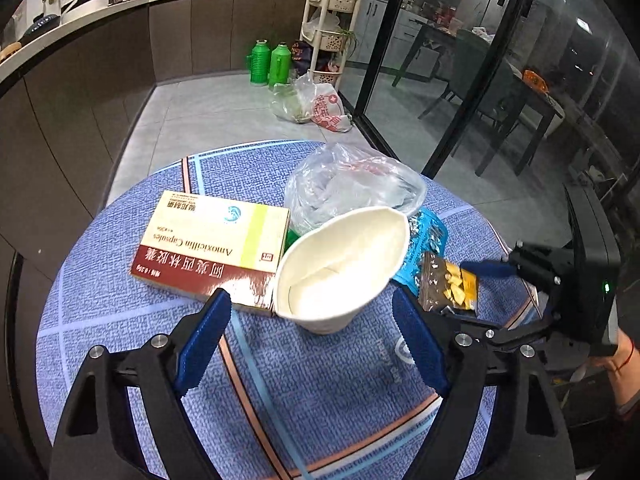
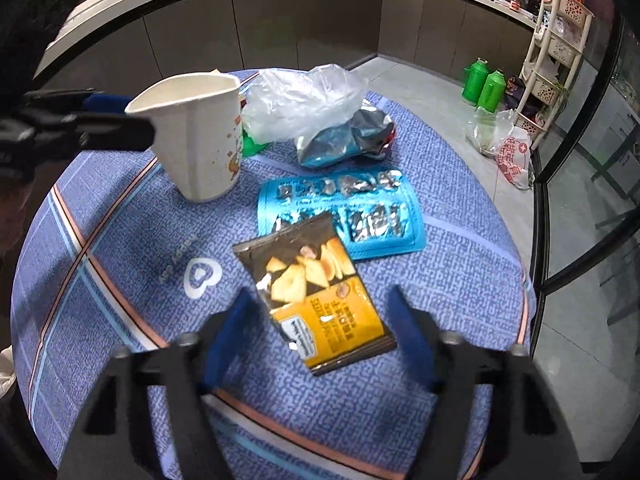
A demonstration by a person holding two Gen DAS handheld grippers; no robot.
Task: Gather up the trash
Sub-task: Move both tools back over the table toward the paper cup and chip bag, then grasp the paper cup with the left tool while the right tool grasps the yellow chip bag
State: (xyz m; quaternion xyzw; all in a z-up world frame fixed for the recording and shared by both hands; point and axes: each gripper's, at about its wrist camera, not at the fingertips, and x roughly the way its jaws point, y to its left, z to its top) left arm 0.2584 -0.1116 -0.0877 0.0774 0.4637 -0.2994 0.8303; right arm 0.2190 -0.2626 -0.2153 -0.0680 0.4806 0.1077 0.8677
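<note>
On the round table with its blue cloth (image 1: 132,320) stands a dented white paper cup (image 1: 340,268). My left gripper (image 1: 312,332) is open, a finger on each side of the cup's base, apart from it. A yellow and brown snack packet (image 2: 316,292) lies between the fingers of my right gripper (image 2: 322,320), which is open with its pads close to the packet's edges. Other trash: a red and cream medicine box (image 1: 208,240), a clear plastic bag (image 2: 304,100), a blue blister pack (image 2: 360,216) and a crumpled foil wrapper (image 2: 348,140).
Two green flasks (image 1: 270,64) and plastic bags (image 1: 316,108) sit on the tiled floor beyond the table. A cream shelf rack (image 1: 332,20) stands by a glass door (image 1: 400,80). Dark cabinets under a counter run along the left and back.
</note>
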